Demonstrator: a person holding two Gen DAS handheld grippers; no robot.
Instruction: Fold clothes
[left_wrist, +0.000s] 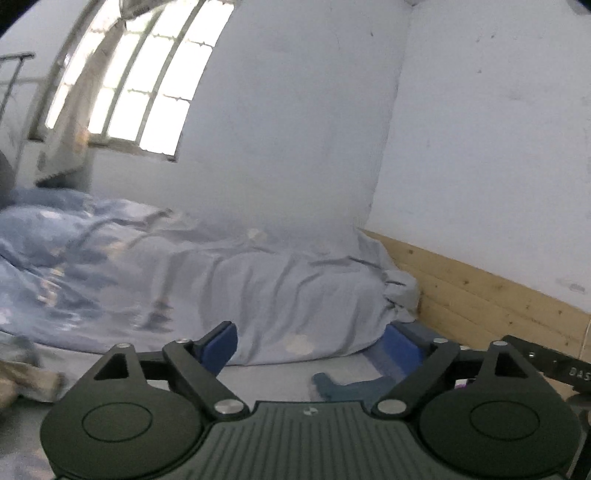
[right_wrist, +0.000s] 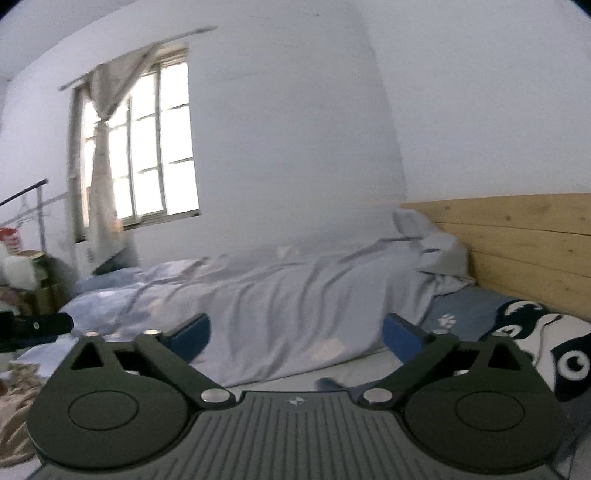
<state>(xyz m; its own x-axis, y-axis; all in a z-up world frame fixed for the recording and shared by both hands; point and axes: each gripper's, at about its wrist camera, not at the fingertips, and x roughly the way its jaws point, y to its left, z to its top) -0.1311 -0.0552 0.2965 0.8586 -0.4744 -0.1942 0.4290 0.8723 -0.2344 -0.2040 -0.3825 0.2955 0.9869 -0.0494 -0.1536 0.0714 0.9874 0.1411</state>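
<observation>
Both views look level across a bed. My left gripper is open, its blue pads wide apart with nothing between them. Below and just ahead of it a dark blue garment lies on the grey sheet, only partly visible behind the gripper body. My right gripper is also open and holds nothing; a corner of the same blue garment shows under it. A beige crumpled cloth lies at the left edge of the bed, also visible in the right wrist view.
A rumpled light blue duvet fills the far side of the bed along the wall. A wooden headboard stands at the right, with a black-and-white penguin-print cushion before it. A window and a clothes rack are at the left.
</observation>
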